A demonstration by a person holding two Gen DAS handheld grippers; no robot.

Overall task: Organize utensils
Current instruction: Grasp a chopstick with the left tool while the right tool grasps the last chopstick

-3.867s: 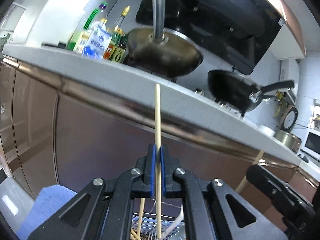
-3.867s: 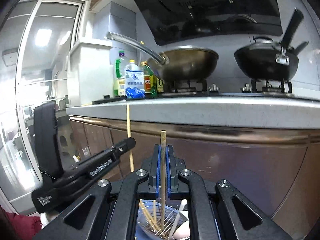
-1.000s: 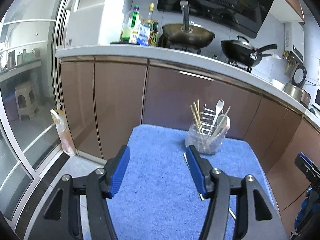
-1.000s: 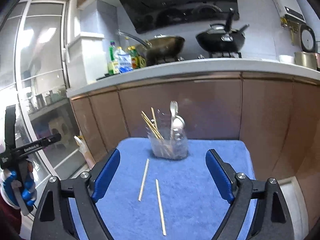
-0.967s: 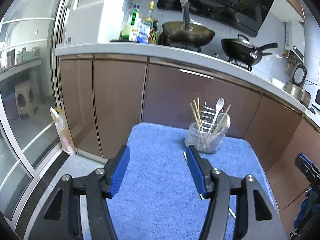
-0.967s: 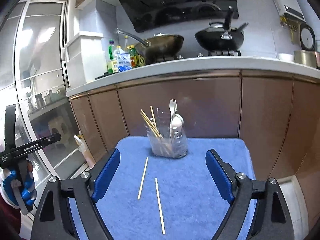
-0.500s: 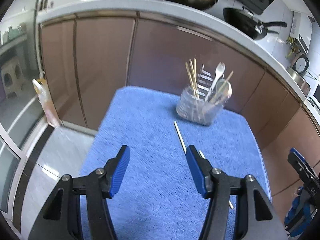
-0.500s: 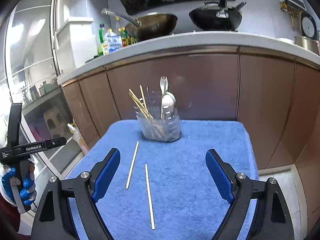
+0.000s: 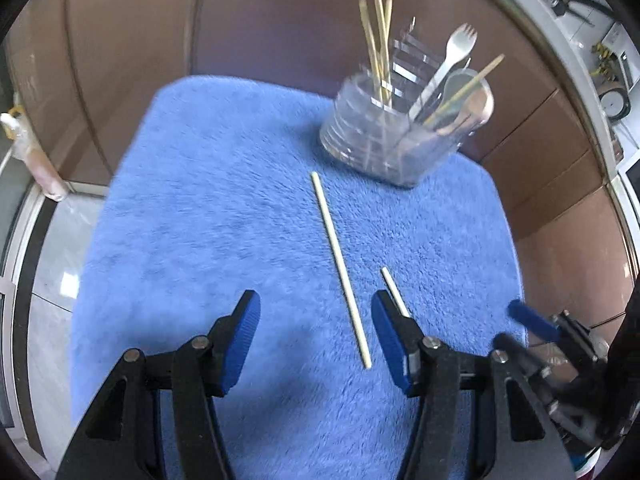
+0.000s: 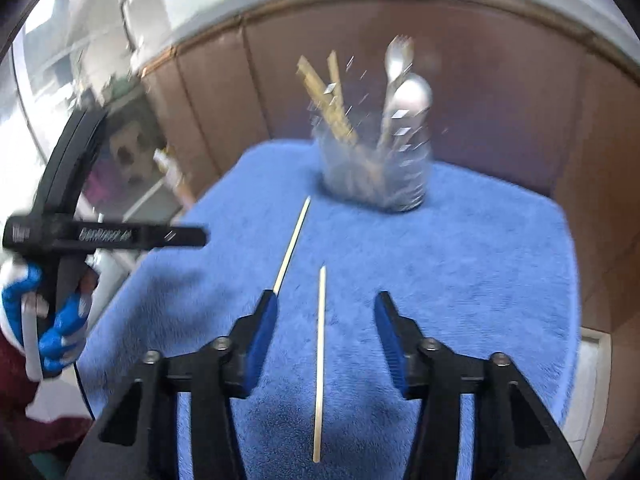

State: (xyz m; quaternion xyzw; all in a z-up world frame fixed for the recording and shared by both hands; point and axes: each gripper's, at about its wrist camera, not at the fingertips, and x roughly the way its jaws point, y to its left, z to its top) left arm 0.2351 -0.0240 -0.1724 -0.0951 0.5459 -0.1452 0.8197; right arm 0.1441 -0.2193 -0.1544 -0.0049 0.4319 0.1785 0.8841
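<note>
Nearest in each wrist view, a gripper is hanging over a blue mat (image 9: 192, 208) with jaws spread wide and pinching nothing; the left gripper (image 9: 316, 322) is framing the near end of one chopstick (image 9: 340, 268), and the right gripper (image 10: 323, 328) is straddling the other chopstick (image 10: 319, 364), which is lying roughly along the line of its fingers.

Both sticks are lying flat on the mat, close to each other but not touching; in the left view the second stick (image 9: 394, 292) is showing only its far end beside the right-hand blue pad (image 9: 386, 340); in the right view the first stick (image 10: 292, 246) is running from beside the left-hand pad away toward the far side.

Handling, as judged: each stick is appearing thin, light, stiff and smooth, sunk a little into soft pile; a pinch across the shaft near its middle should be keeping it from swinging, whereas a hold at one end may be letting it pivot or slip.

At the far edge of the mat, a clear holder (image 9: 396, 140) is standing upright, blurred in the right view (image 10: 374, 176); it is carrying several chopsticks (image 9: 378, 36), a fork (image 9: 452, 56) and a spoon (image 10: 410, 98); the loose pair is presumably belonging there.
</note>
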